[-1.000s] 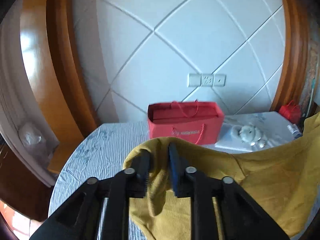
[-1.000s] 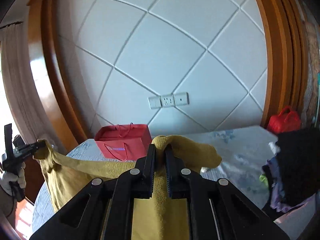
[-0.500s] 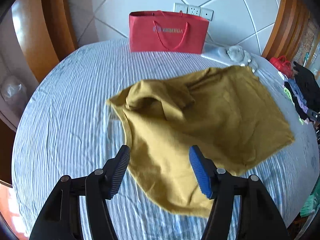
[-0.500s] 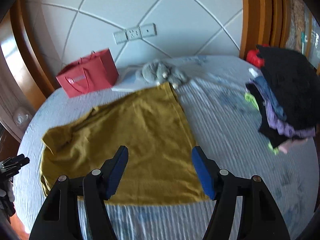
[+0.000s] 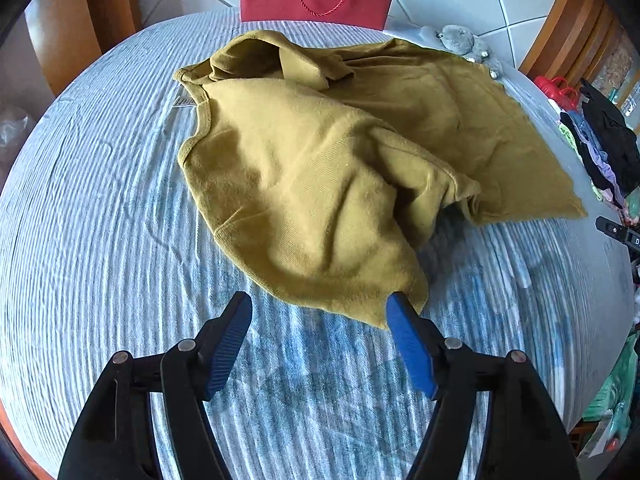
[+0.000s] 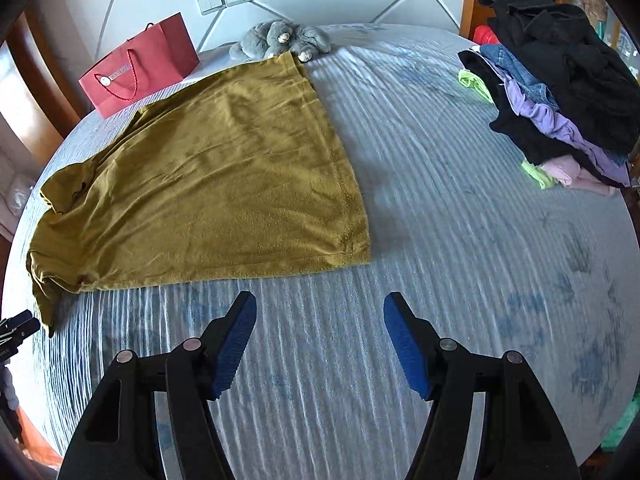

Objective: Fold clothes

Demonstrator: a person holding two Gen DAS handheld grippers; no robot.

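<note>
A mustard-yellow shirt (image 5: 328,168) lies spread on the blue-striped bed cover (image 5: 100,240), its sleeve end rumpled and folded over. My left gripper (image 5: 318,314) hovers just before the shirt's near corner; its jaws are opening, nothing pressed between them, though the right pad (image 5: 404,336) sits at the cloth's edge. In the right wrist view the same shirt (image 6: 208,172) lies flat with its hem towards me. My right gripper (image 6: 320,316) stands open above the bare cover, a little short of the hem, holding nothing.
A red paper bag (image 6: 138,66) and a grey plush toy (image 6: 280,38) rest at the far side by the wall. A stack of folded dark and purple clothes (image 6: 560,92) sits at the right. The other gripper's tip (image 6: 16,326) shows at the left edge.
Both grippers held the shirt up, shut on it; since then they opened, let it drop flat onto the bed and sank, tilting downward toward its near edge.
</note>
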